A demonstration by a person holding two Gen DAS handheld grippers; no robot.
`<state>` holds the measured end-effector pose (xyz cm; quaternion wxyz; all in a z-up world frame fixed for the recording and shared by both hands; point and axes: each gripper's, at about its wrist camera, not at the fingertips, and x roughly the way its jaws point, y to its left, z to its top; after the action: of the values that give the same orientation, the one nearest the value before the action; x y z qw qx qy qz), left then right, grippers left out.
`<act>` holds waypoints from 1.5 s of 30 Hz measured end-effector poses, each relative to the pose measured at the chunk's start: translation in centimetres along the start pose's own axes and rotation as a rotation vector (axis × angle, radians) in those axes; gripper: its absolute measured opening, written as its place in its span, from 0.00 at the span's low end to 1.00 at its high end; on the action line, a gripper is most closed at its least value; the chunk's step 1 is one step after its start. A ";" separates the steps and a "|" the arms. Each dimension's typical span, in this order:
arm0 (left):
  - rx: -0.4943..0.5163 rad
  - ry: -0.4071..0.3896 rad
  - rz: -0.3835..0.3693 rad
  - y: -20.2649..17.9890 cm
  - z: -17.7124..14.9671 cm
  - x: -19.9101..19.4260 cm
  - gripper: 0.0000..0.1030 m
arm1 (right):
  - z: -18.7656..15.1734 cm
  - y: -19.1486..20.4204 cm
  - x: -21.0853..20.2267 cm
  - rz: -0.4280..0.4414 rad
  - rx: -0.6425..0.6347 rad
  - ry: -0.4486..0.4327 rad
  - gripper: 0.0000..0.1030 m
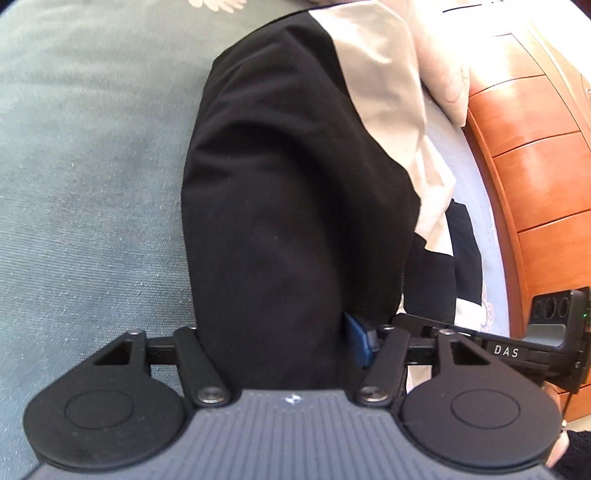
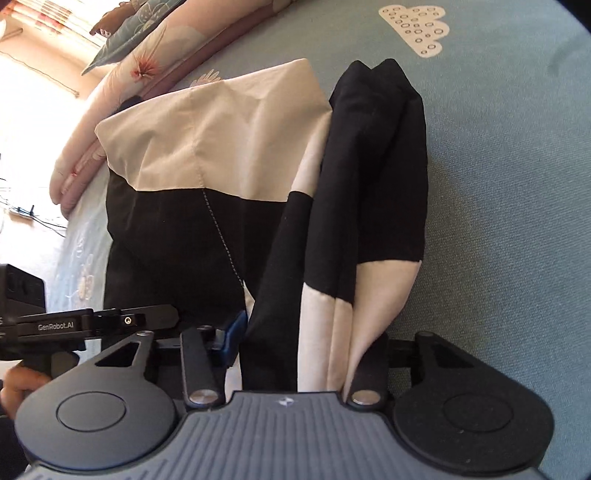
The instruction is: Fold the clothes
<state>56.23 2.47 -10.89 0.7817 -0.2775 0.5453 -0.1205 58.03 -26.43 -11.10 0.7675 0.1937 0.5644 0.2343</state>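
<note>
A black and beige garment hangs in bunched folds over the blue-grey bed sheet. My left gripper is shut on its black part; one blue pad shows at the cloth's right edge, and the fingertips are hidden. In the right wrist view the garment shows a beige upper panel and black lower panel. My right gripper is shut on a bundle of black and beige layers, its blue pad against the black cloth. Each gripper shows in the other's view: the right gripper and the left gripper.
An orange wooden headboard runs along the right of the bed. A folded pink floral quilt lies at the bed's far edge. The bed sheet carries a white cloud print. A hand holds the left gripper's handle.
</note>
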 end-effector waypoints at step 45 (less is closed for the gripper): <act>0.245 -0.076 0.052 -14.9 -17.7 -8.8 0.44 | -11.7 4.9 -14.7 -0.242 -0.313 0.053 0.29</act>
<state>38.37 -10.76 -0.04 0.8328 -0.1701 0.5033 -0.1552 42.42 -30.55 -0.37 0.7955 -0.0036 0.5605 0.2301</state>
